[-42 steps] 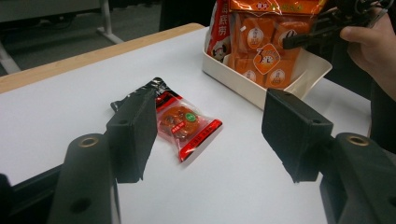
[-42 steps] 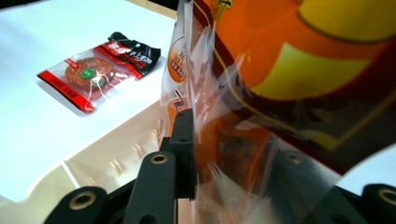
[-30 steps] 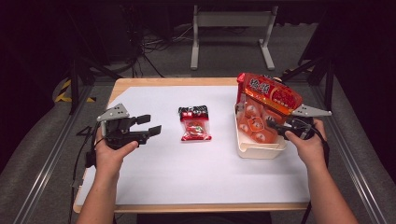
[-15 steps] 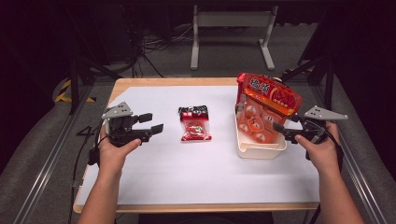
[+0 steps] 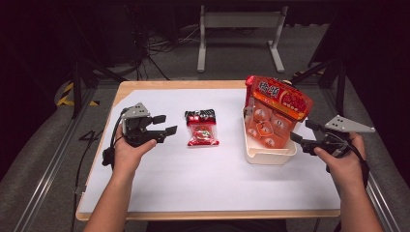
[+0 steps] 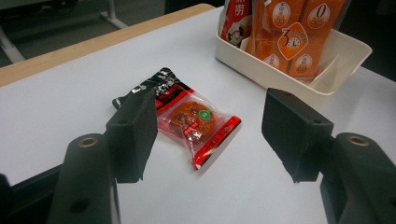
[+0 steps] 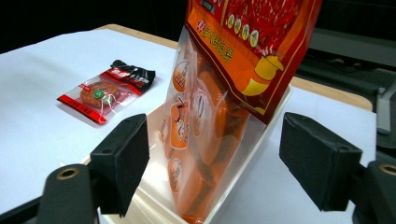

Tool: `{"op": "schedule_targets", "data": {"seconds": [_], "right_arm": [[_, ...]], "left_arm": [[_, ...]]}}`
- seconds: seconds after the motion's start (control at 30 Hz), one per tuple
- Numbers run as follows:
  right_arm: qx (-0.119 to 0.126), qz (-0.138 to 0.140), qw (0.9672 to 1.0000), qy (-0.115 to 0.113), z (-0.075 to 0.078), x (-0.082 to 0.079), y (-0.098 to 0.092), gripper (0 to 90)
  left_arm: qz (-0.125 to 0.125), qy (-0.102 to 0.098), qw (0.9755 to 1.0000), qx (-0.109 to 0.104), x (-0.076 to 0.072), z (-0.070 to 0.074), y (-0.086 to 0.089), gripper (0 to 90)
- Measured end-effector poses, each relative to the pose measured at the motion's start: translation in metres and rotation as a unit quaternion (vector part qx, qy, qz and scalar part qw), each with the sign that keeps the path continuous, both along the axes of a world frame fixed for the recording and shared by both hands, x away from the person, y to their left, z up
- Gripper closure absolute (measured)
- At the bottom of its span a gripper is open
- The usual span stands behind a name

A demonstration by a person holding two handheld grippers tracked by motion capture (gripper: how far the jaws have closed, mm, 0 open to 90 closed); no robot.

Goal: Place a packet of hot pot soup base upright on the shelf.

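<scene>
A small red-and-black snack packet (image 5: 201, 127) lies flat near the middle of the white table (image 5: 193, 183); the left gripper view has the packet (image 6: 187, 114) just beyond the jaws. My left gripper (image 5: 164, 124) hovers open to the packet's left, nothing between its jaws. A big orange snack bag (image 5: 273, 113) stands upright in a white bin (image 5: 268, 153) at the right. My right gripper (image 5: 302, 134) is open just right of the bin, its jaws pointing at the bag (image 7: 219, 93) and the bin (image 7: 154, 116).
Wooden table edges (image 5: 169, 85) frame the white sheet. A metal stand (image 5: 239, 34) and cables (image 5: 159, 46) lie on the floor behind the table. Dark rails (image 5: 53, 159) run along the left side.
My right gripper has let go of the orange bag and drawn back to the right, now open. The left gripper shifted slightly.
</scene>
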State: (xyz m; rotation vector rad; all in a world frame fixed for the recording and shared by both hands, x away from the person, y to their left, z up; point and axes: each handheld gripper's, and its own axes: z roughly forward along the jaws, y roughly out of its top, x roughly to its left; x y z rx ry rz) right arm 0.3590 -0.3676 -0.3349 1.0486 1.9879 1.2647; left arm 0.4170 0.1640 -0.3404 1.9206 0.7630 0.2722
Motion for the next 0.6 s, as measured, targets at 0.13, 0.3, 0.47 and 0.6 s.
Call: {"op": "schedule_targets", "data": {"seconds": [0.13,0.3,0.47,0.6], "right_arm": [[0.001,0.006,1.0,-0.007,0.007,-0.01,0.002,26.0],[0.004,0.019,0.9997,-0.012,0.014,-0.02,0.008,27.1],[0.001,0.031,0.9994,-0.014,0.018,-0.024,0.015,27.6],[-0.001,0.038,0.9992,-0.014,0.019,-0.025,0.018,27.8]], "left_arm": [[0.004,0.002,1.0,0.005,0.005,-0.003,-0.005,36.9],[0.013,0.003,0.9999,0.006,0.011,-0.007,-0.01,36.6],[0.021,0.009,0.9997,0.008,0.016,-0.01,-0.015,36.4],[0.023,0.011,0.9996,0.013,0.021,-0.013,-0.018,36.6]]}}
